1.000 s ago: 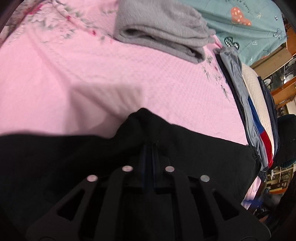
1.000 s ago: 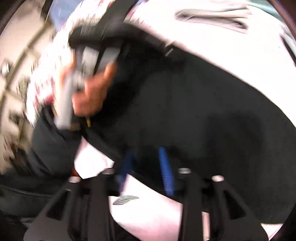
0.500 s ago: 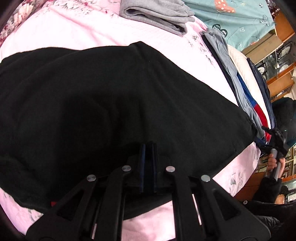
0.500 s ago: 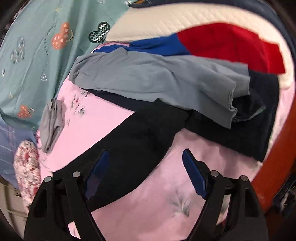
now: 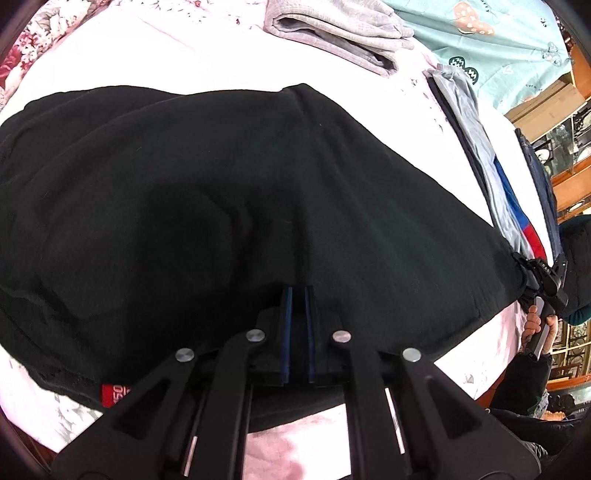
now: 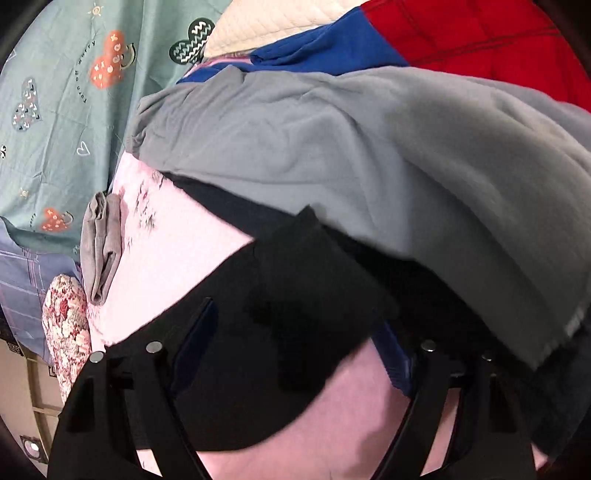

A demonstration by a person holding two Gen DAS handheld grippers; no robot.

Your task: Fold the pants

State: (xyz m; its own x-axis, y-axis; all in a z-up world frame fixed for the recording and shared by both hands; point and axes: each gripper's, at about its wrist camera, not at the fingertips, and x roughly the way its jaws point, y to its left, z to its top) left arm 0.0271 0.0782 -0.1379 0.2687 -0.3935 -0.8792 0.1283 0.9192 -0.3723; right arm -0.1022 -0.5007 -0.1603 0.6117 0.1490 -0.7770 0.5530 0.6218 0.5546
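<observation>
The black pants [image 5: 221,206] lie spread over the pink bedspread [image 5: 155,55], with a red label [image 5: 115,394] at their near edge. My left gripper [image 5: 297,295] is shut on the near edge of the pants, its blue pads pressed close with black cloth between them. My right gripper [image 6: 295,332] is open, its jaws wide on either side of a corner of the pants [image 6: 295,280]. It also shows at the pants' far right end in the left wrist view [image 5: 543,280], held by a hand.
A folded grey garment [image 5: 340,33] lies at the far side of the bed. A pile of grey [image 6: 369,155], blue [image 6: 325,48] and red [image 6: 480,37] clothes lies along the right side. A teal patterned sheet [image 6: 59,110] is behind.
My right gripper has moved closer to the pants' corner, which now sits between its open jaws. My left gripper stays shut on the pants, which have spread flatter on the bed.
</observation>
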